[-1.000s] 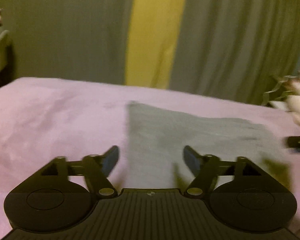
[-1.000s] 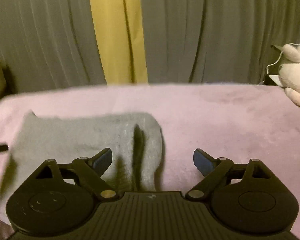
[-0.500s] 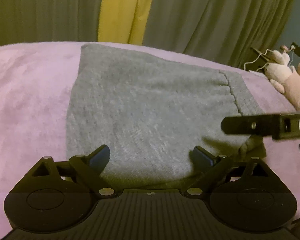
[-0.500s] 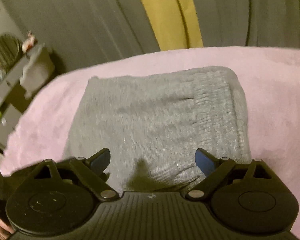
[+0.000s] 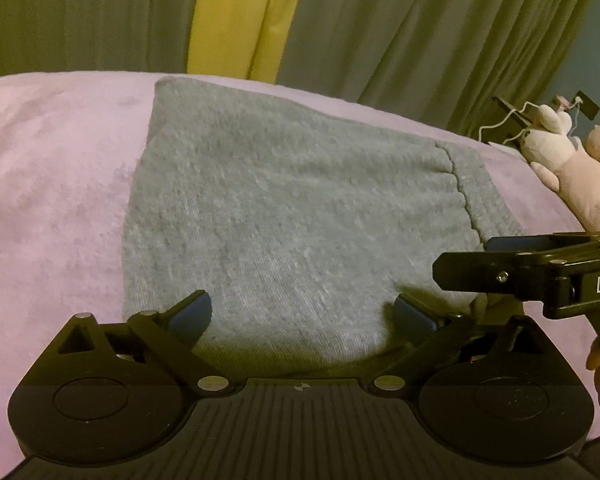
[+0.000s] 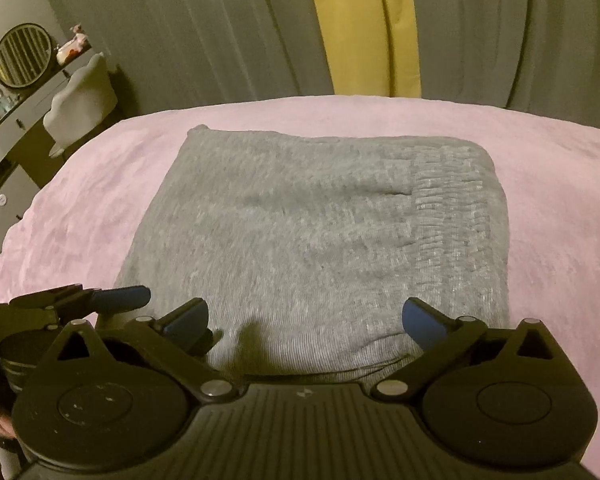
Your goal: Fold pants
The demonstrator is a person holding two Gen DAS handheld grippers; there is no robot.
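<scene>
Grey pants (image 5: 292,216) lie folded into a flat rectangle on a pink blanket (image 5: 48,200); the ribbed waistband (image 6: 456,216) is at the right side. My left gripper (image 5: 302,316) is open and empty, hovering over the near edge of the pants. My right gripper (image 6: 306,320) is open and empty over the same near edge. The right gripper's body shows at the right of the left wrist view (image 5: 540,272). The left gripper's blue fingertips (image 6: 120,298) show at the left of the right wrist view.
Grey and yellow curtains (image 6: 360,28) hang behind the bed. Pink plush toys (image 5: 568,168) lie at the bed's right end. A dresser with a round fan (image 6: 22,56) and a white chair (image 6: 80,100) stand to the left.
Both grippers have risen and tilted down over the folded pants, so the whole rectangle now fills the views. Both stay open and empty.
</scene>
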